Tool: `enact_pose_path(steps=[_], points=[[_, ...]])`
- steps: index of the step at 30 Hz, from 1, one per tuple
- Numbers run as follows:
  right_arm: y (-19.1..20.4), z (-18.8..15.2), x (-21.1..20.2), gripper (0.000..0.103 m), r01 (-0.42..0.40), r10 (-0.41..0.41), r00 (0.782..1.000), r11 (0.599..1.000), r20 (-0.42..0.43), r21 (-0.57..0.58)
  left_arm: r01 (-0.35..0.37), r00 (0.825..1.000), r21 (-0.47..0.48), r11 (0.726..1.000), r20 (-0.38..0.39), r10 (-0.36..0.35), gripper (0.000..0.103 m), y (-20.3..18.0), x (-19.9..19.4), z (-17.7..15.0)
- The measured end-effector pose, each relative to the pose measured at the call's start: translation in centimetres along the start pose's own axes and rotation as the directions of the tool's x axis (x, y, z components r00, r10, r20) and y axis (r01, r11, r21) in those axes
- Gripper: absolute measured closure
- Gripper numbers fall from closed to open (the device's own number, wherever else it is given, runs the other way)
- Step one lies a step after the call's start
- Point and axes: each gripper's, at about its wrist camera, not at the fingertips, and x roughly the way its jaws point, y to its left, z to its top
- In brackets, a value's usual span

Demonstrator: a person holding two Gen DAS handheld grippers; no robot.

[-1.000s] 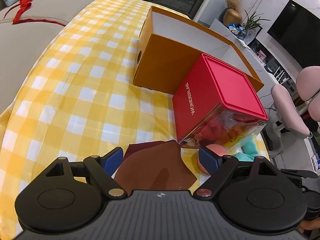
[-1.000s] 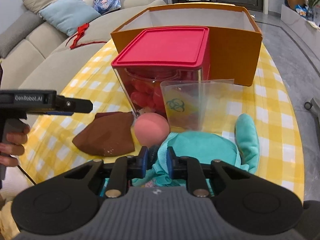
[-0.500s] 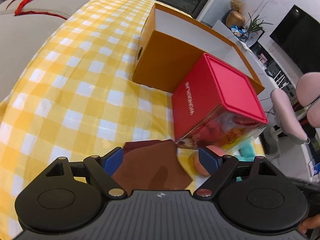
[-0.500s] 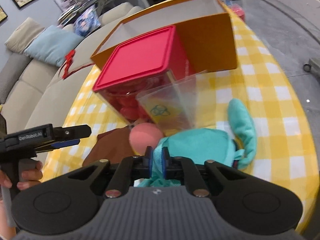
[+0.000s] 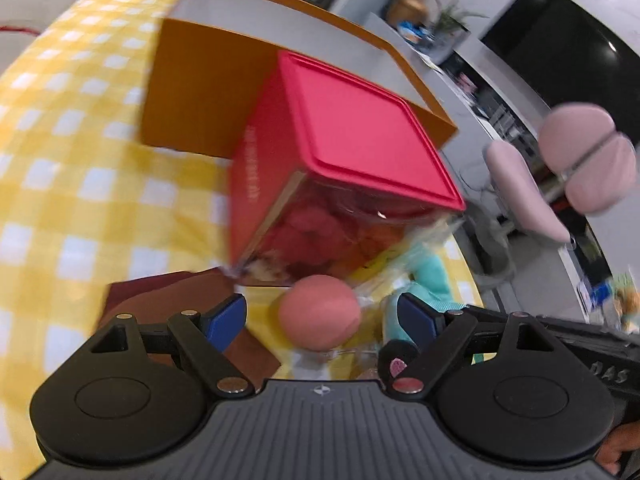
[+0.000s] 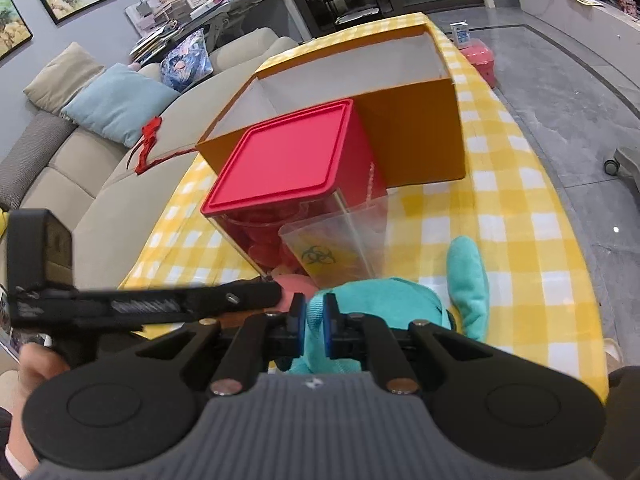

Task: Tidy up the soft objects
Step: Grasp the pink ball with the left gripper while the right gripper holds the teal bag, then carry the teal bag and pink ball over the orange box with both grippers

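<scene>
My right gripper [image 6: 312,326] is shut on a fold of the teal plush toy [image 6: 384,300], which is raised slightly off the yellow checked cloth [image 6: 500,240]. My left gripper [image 5: 320,316] stands open, its blue pads [image 5: 224,320] on either side of a pink ball [image 5: 318,322] without touching it. The ball lies in front of a clear container with a red lid [image 5: 352,136] that holds red soft things. A brown cloth [image 5: 168,300] lies under the left finger. The teal toy [image 5: 428,272] shows at the right of the left wrist view.
An open orange box [image 6: 412,140] stands behind the red-lidded container [image 6: 288,160]. A clear plastic bag [image 6: 336,244] with a biohazard mark leans against the container. A beige sofa [image 6: 80,168] runs along the left side of the table; a pink chair [image 5: 520,192] is to the right.
My left gripper has swung right, from over the brown cloth to around the pink ball. My right gripper closed tight on the teal toy and lifted it a little while rolling.
</scene>
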Motion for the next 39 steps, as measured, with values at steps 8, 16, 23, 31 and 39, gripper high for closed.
enact_pose_path(steps=[8,16,23,31,39], points=[[-0.9,0.0,-1.0,0.097,-0.019,0.019,1.0,1.0,0.015,0.022,-0.094,0.996,0.14,0.986,0.019,0.092,0.01,-2.2,2.7,-0.8],[-1.2,0.1,-1.2,0.097,-0.036,0.036,0.999,0.998,0.006,0.047,-0.092,0.995,0.078,0.993,0.044,0.089,0.042,-1.7,3.4,-1.6],[-1.2,0.1,-1.0,0.097,-0.041,0.041,0.999,0.998,0.004,0.046,-0.056,0.997,0.063,0.996,0.061,0.052,0.046,-1.2,2.9,-1.9],[-1.3,0.5,-2.6,0.097,-0.11,0.104,0.991,0.991,0.081,0.074,0.074,0.996,0.029,0.997,0.04,-0.075,0.047,-0.7,0.8,-1.8],[1.3,1.3,-4.3,0.097,-0.123,0.122,0.988,0.992,0.094,0.01,0.018,1.0,-0.062,0.998,0.012,-0.017,0.047,0.5,-3.0,0.3]])
